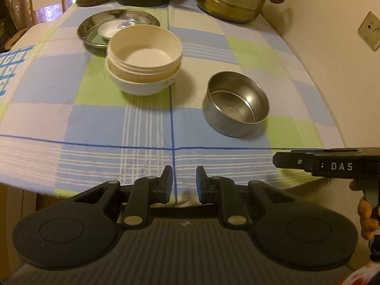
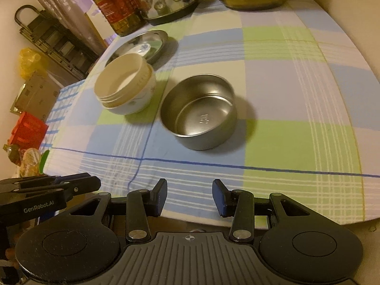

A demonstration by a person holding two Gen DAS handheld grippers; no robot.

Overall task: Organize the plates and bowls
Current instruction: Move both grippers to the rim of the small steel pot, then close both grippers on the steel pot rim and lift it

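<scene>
Round brushed-steel bowl (image 2: pixel 199 114) sits upright, mouth up, alone on the blue-green checked tablecloth (image 2: pixel 296 90), ahead of the right gripper (image 2: pixel 189 196) and near its centreline; from the left gripper (image 1: pixel 184 182) it lies ahead and off to the right, so the right one looks nearer. Being round, it has no long axis, any rim approach works. Both jaws stand part-open and empty; the cream bowl stack nested in a white ceramic bowl (image 1: pixel 144 59) sits left of the steel bowl, apart from it, with the flat steel plate holding a small white dish (image 1: pixel 95 27) just behind.

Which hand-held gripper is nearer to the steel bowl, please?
Right. The right hand-held gripper sits open almost straight in front of the steel bowl. The left hand-held gripper, also open, is off to the bowl's left, facing the stacked bowls.
</scene>
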